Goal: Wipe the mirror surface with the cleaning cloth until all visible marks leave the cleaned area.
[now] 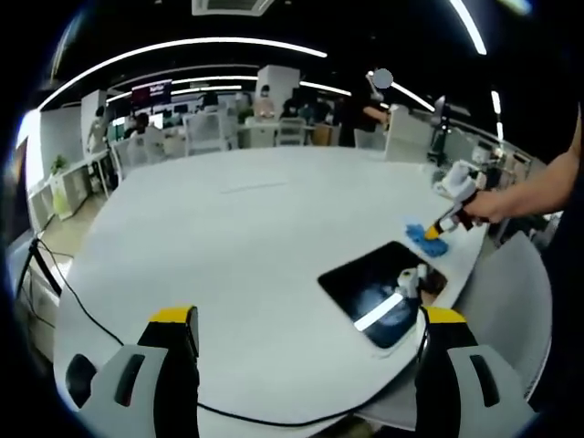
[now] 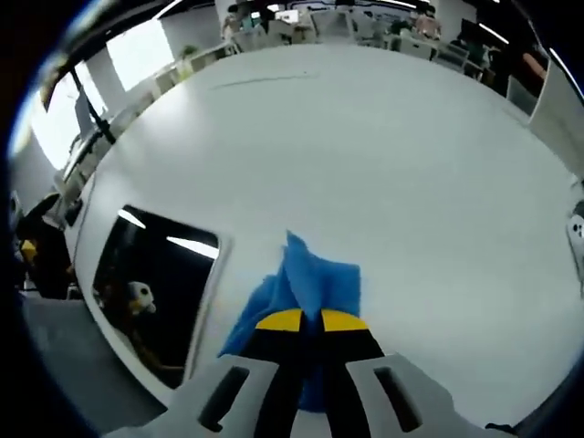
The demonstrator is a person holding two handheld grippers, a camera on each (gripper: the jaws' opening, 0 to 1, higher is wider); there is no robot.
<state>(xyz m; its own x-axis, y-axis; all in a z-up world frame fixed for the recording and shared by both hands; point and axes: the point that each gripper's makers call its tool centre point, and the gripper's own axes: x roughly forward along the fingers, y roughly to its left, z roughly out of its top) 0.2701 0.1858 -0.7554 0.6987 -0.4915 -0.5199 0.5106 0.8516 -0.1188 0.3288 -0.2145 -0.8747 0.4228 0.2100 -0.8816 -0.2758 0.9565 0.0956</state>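
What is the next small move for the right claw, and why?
Probably slide the right claw, shut on the blue cloth, sideways onto the mirror. The cloth rests on the white table beside the mirror's edge, not on the glass.

Cloth (image 2: 306, 287) on table (image 2: 383, 155), beside mirror (image 2: 155, 283)

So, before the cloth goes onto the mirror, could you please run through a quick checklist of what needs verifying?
1. Right tool shut on the blue cleaning cloth: ok.
2. Cloth on the mirror: not ok; it sits on the white table beside the mirror's edge.
3. Mirror fully in the workspace: ok; it lies flat near the table edge in the left gripper view.
4. Left tool free: ok; it is open and holds nothing.
5. Marks on the mirror: cannot tell; reflections of lights and the rig cover the glass.
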